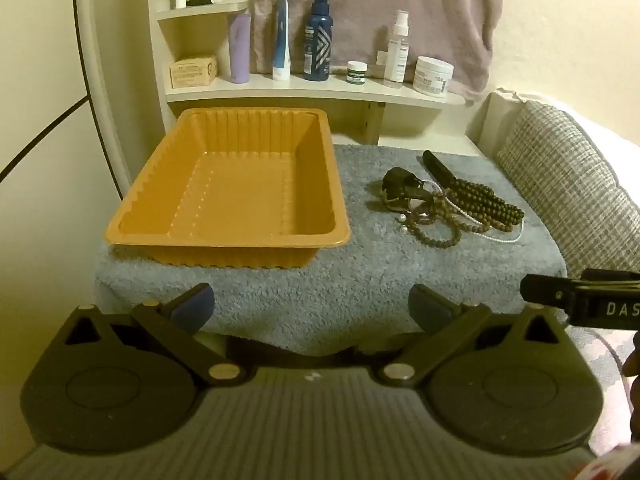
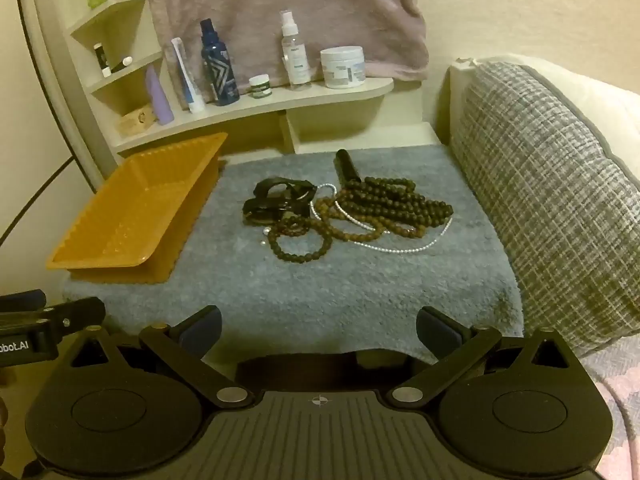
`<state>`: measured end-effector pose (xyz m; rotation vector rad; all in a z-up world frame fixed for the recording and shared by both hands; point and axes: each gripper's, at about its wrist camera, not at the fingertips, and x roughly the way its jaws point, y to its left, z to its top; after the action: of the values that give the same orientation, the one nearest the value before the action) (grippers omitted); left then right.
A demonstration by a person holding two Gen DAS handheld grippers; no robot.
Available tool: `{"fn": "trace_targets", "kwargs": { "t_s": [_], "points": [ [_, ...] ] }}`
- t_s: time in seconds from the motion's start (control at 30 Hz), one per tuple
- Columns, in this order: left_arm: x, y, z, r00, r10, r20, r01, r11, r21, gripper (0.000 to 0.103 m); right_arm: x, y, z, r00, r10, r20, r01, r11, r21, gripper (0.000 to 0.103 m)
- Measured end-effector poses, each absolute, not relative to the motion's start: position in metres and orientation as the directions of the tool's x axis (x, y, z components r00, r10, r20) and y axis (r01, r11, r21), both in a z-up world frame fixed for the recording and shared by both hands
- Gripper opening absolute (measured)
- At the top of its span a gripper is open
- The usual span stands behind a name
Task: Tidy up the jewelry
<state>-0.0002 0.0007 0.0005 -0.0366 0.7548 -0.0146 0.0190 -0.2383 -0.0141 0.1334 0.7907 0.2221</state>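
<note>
An empty orange tray [image 1: 128,220] [image 2: 72,260] stands on the left of a grey towel [image 1: 352,280] [image 2: 320,288]. A pile of jewelry lies on the right: brown bead strands [image 1: 484,200] [image 2: 400,204], a small bead bracelet [image 2: 300,240], a thin silver chain [image 2: 400,249], a black watch [image 1: 400,184] [image 2: 276,196] and a black stick-shaped item [image 1: 438,166] [image 2: 346,166]. My left gripper [image 1: 312,308] is open and empty at the towel's near edge, facing the tray. My right gripper [image 2: 318,326] is open and empty at the near edge, facing the pile.
A curved shelf [image 1: 304,88] [image 2: 280,98] behind holds bottles, tubes and jars. A grey checked cushion [image 1: 572,176] [image 2: 552,200] borders the towel on the right. The right gripper's body [image 1: 584,304] shows beside my left one.
</note>
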Motion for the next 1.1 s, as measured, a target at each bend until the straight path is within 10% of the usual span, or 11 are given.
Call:
{"fn": "trace_targets", "kwargs": {
  "t_s": [1.1],
  "points": [
    [-0.003, 0.007, 0.003, 0.741, -0.034, -0.671, -0.009, 0.998, -0.061, 0.102, 0.02, -0.234, -0.014, 0.679, 0.247, -0.691, -0.155, 0.969, 0.194, 0.103]
  ]
}}
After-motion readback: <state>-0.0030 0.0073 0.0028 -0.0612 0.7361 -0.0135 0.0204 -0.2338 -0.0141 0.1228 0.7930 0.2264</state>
